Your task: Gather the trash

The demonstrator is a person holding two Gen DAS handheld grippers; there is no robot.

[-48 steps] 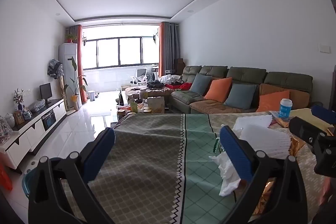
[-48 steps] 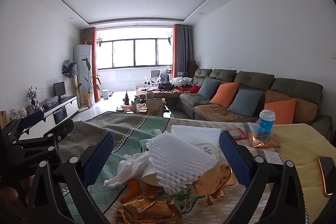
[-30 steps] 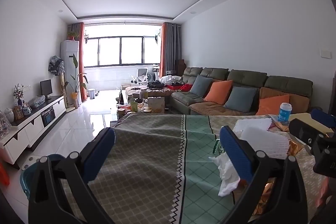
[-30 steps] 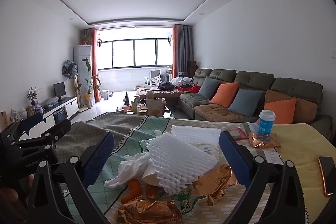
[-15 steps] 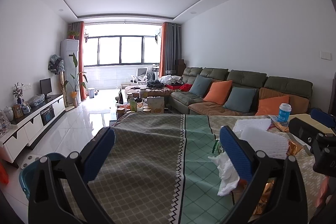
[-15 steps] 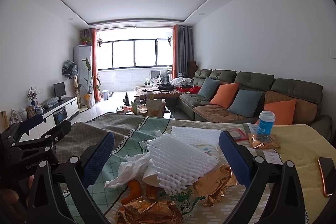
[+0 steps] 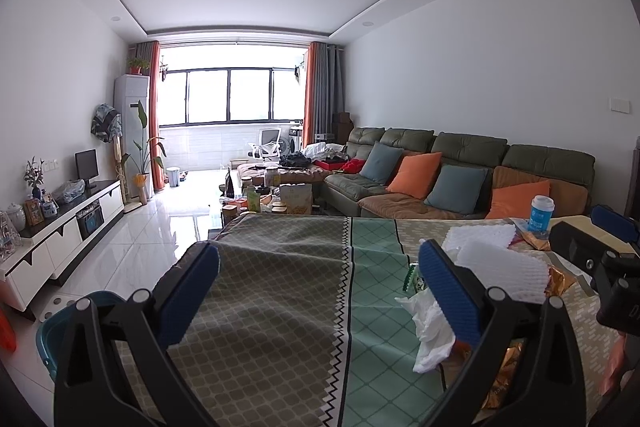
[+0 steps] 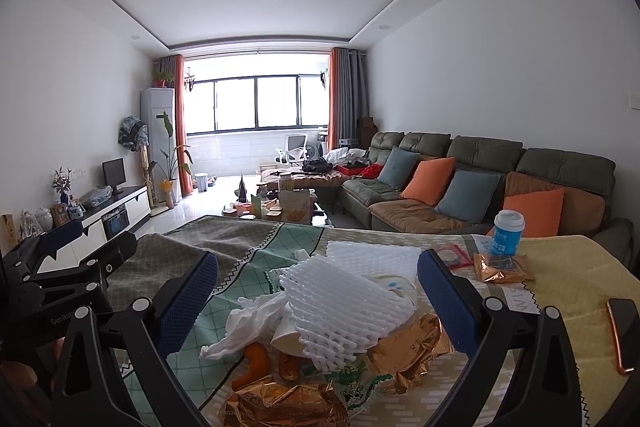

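Two grippers, both gaping wide and holding nothing: you are hovering the left gripper (image 7: 318,285) over the bare, grey-checked stretch of the table (image 7: 256,307), while the right gripper (image 8: 318,285) is framing the trash itself.

One heap of trash, lying toward the near edge of the table, between the right gripper's pads:
- foam net (image 8: 344,303), white, resting on top of the heap, a second sheet just behind it;
- tissue (image 8: 244,323), crumpled, spilling toward the left side of the heap;
- foil wrappers (image 8: 404,351), gold, tucked under the net, one more at the near edge;
- peel (image 8: 256,359), orange, wedged beneath the tissue;
- paper cup (image 8: 286,337), tipped on its side under the net.

One bottle (image 8: 506,233), blue-labelled, standing upright toward the far right edge, a small gold packet (image 8: 502,267) touching its base. Whether it counts as trash you cannot tell.

One phone (image 8: 624,331), lying at the right edge, well apart from the heap; likely not trash.

One teal bin (image 7: 54,331), sitting on the floor off the table's left edge.

Judgement: you are likely keeping the jaws spread for a first grab, the net being the easiest top layer. It is light and springy, so a shallow pinch may be slipping off.
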